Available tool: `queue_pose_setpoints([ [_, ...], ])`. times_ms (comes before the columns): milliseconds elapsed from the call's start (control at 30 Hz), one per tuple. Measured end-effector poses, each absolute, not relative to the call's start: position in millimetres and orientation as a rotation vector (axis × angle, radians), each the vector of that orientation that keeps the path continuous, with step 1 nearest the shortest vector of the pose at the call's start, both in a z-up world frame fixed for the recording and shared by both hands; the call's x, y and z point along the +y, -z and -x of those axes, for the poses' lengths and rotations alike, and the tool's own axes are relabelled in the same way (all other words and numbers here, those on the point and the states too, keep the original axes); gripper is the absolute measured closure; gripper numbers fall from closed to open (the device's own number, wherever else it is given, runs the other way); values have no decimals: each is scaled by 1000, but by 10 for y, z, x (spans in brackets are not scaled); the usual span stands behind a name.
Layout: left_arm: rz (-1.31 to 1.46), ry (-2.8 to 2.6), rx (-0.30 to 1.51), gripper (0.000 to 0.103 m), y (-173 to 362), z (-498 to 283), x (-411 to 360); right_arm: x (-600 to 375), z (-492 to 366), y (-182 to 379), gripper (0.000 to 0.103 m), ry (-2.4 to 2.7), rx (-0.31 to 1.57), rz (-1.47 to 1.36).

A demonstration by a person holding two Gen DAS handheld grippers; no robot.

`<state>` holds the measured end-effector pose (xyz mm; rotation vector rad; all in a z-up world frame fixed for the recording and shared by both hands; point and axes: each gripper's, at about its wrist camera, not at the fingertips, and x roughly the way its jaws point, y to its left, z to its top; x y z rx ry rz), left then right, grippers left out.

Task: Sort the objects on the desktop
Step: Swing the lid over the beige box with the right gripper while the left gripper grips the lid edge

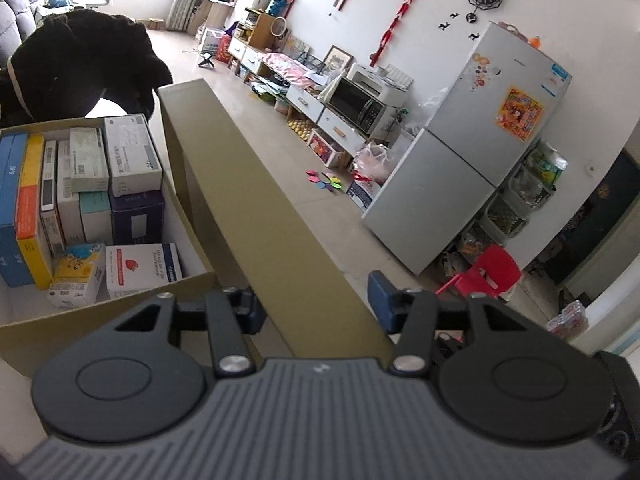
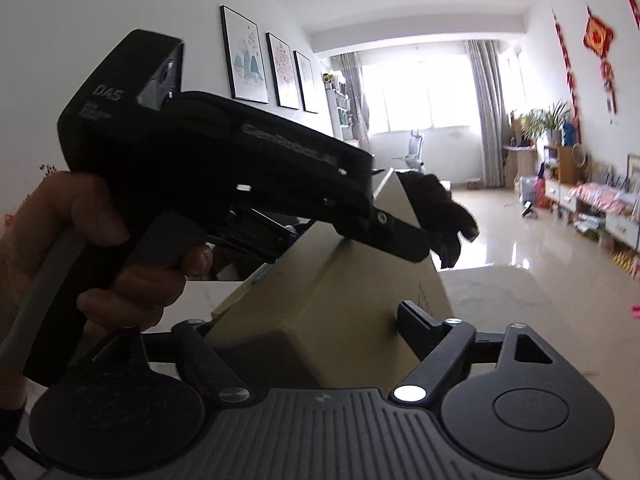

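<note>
An open cardboard box (image 1: pixel 100 320) sits at the left of the left wrist view, packed with several small cartons (image 1: pixel 132 156). Its tan lid (image 1: pixel 256 184) rises at a slant out of the box's right side. My left gripper (image 1: pixel 316 302) is shut across the lid's near end, with a pad against each side. In the right wrist view one finger (image 2: pixel 400 240) of that gripper lies along the raised lid (image 2: pixel 340 300). My right gripper (image 2: pixel 304 320) stands open, its fingers wide on either side of the lid's near corner.
A black fuzzy garment (image 1: pixel 80 64) lies behind the box. A hand (image 2: pixel 52 216) holds the left gripper's handle. White tabletop (image 2: pixel 500 292) stretches to the right of the lid. Beyond the table are a fridge (image 1: pixel 480 152), a red child's chair (image 1: pixel 488 276) and low cabinets.
</note>
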<state>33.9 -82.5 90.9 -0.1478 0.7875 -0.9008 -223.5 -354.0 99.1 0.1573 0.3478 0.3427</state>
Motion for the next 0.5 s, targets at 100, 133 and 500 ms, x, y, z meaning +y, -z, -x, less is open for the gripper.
queue_pose_setpoints([
  [100, 156, 897, 781, 54, -897, -346, -778, -3635, 2200, -958, 5, -399, 390, -190],
  [133, 169, 901, 784, 55, -884, -354, -748, -3673, 2193, -943, 4, -418, 400, -206],
  [500, 193, 949, 747, 55, -814, -207, -508, -3944, 2295, -756, 0, -588, 478, -278],
])
